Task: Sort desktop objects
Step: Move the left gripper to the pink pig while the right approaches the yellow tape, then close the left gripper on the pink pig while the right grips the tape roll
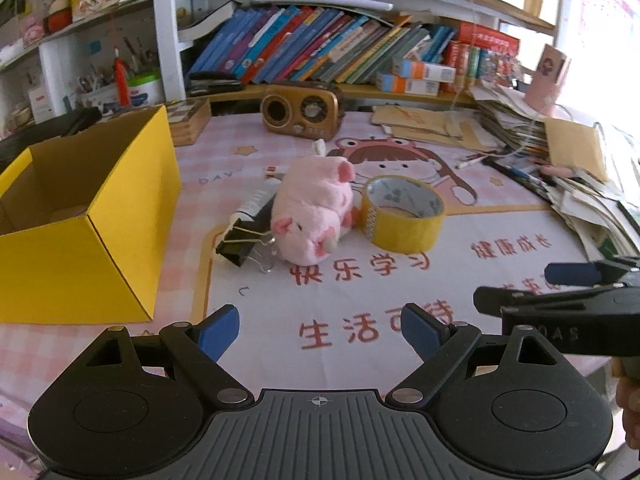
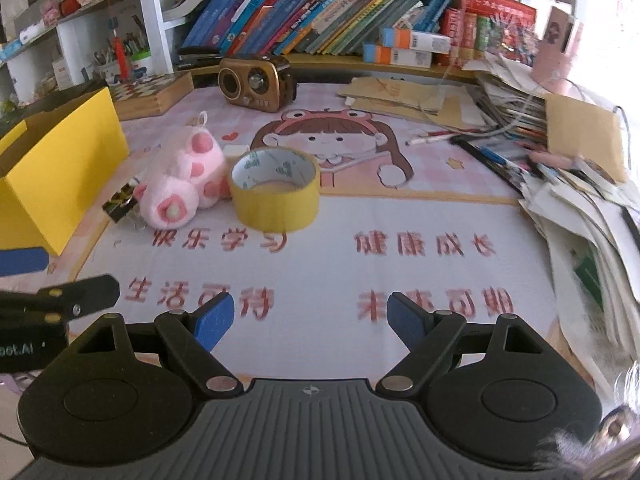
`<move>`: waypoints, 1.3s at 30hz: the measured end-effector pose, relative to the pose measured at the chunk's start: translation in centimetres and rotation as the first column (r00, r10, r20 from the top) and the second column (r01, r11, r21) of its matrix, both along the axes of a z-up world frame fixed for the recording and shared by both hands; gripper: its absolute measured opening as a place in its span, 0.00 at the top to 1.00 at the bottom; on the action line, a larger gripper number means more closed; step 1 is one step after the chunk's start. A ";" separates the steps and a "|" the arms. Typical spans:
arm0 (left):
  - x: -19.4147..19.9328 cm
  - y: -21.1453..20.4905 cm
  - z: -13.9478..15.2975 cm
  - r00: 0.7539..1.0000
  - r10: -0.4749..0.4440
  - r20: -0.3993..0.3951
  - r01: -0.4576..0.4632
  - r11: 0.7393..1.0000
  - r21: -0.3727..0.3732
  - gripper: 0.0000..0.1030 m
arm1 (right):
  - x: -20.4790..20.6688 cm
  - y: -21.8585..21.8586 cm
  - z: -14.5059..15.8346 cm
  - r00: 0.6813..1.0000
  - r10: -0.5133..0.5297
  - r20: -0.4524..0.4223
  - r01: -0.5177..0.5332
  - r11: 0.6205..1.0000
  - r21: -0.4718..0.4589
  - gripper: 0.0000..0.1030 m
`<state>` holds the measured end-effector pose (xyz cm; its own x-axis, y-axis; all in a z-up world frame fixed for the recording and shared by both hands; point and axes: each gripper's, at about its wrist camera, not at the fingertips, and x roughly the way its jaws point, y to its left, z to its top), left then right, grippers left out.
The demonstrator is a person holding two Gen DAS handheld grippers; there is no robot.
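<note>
A cluttered bench (image 1: 500,236) covered by a pink cartoon mat with red Chinese lettering. At its middle lies a pink plush pig (image 1: 310,216) on its side, taken here as the landmark. Touching the pig's right side stands a roll of yellow tape (image 1: 404,214), its hole facing up. Against the pig's left side lie a black binder clip (image 1: 240,246) and a dark pen-like item, partly hidden. Well to the pig's left sits an open yellow cardboard box (image 1: 86,224). Behind the pig, near the bookshelf (image 1: 320,40), stands a brown retro radio (image 1: 302,110). Far to the pig's right, papers are piled (image 2: 576,216). In front of the pig, the left gripper (image 1: 320,330) and right gripper (image 2: 310,318) both hang above the mat, blue pads spread wide, nothing between them
</note>
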<state>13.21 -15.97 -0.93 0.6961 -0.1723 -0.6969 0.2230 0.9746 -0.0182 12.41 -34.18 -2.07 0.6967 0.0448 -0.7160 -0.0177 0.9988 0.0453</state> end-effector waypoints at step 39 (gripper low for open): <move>7.4 -1.7 -0.6 0.996 0.085 0.009 -0.086 0.991 0.103 0.12 | 15.9 1.6 -3.8 0.947 0.320 0.001 -0.320 0.946 -0.062 0.18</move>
<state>20.60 -17.63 -1.53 0.7083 -0.0392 -0.7049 0.1386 0.9867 0.0844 28.33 -32.62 -5.86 0.6602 0.2238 -0.7170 -0.3369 0.9414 -0.0164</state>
